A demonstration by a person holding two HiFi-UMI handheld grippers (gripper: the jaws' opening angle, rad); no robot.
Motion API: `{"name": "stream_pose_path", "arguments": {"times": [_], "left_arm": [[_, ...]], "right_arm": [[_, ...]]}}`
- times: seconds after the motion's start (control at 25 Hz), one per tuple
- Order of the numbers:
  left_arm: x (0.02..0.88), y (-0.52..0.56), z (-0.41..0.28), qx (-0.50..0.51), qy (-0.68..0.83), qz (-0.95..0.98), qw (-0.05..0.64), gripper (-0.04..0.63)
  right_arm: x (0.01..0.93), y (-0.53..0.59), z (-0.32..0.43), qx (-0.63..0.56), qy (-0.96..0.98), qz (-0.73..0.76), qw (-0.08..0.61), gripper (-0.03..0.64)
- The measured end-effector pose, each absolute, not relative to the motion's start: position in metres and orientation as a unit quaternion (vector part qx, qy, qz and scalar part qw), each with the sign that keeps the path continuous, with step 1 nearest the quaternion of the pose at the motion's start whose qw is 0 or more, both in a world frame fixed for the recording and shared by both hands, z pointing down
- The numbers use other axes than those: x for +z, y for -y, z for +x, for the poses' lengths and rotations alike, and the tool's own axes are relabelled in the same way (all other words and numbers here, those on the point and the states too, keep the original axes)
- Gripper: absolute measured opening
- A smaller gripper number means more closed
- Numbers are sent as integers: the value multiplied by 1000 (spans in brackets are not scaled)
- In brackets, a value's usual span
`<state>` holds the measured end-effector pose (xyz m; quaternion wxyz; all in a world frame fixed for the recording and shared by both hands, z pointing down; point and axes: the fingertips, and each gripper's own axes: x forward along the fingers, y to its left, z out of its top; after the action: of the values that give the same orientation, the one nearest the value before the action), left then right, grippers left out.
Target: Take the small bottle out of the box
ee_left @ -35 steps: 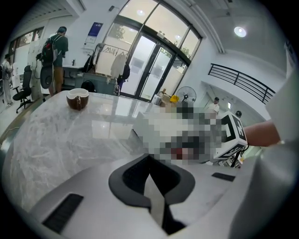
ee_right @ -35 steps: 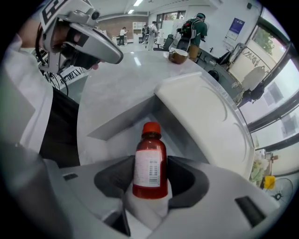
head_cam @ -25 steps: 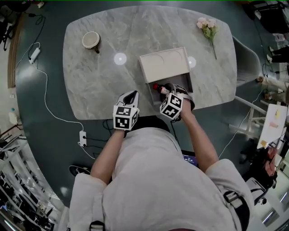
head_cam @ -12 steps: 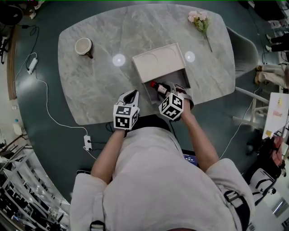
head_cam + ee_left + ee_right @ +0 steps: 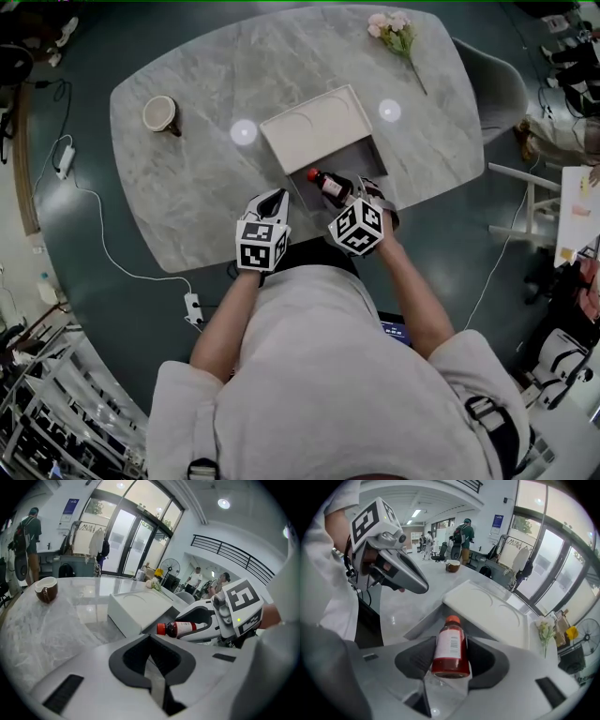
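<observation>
Now the small bottle (image 5: 450,646), red-capped and dark red, sits clamped between the right tool's (image 5: 451,662) jaws at the open near end of the white box (image 5: 314,136). Beside it the left tool (image 5: 151,660) hovers with jaws pressed together, empty. Around them the grey marble surface (image 5: 206,178) carries a brown cup (image 5: 159,114) and a flower sprig (image 5: 394,28); beyond lie a dark teal floor (image 5: 94,319), trailing cables (image 5: 103,244) and glass doors (image 5: 126,536).

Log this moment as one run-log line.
right gripper: jaws shut on small bottle | bottle: red cap toward box, at its open end | left gripper: jaws shut, empty
</observation>
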<state>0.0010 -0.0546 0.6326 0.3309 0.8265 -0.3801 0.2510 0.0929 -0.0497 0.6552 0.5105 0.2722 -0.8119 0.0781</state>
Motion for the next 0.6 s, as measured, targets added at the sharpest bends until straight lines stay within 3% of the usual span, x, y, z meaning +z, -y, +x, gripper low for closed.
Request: {"name": "stream_pose_path", "arguments": {"times": [0.6], "left_arm": [[616,58,35,256,346,851,299,21]], "right_arm": [[609,66,118,148,824,422,349,222]]}}
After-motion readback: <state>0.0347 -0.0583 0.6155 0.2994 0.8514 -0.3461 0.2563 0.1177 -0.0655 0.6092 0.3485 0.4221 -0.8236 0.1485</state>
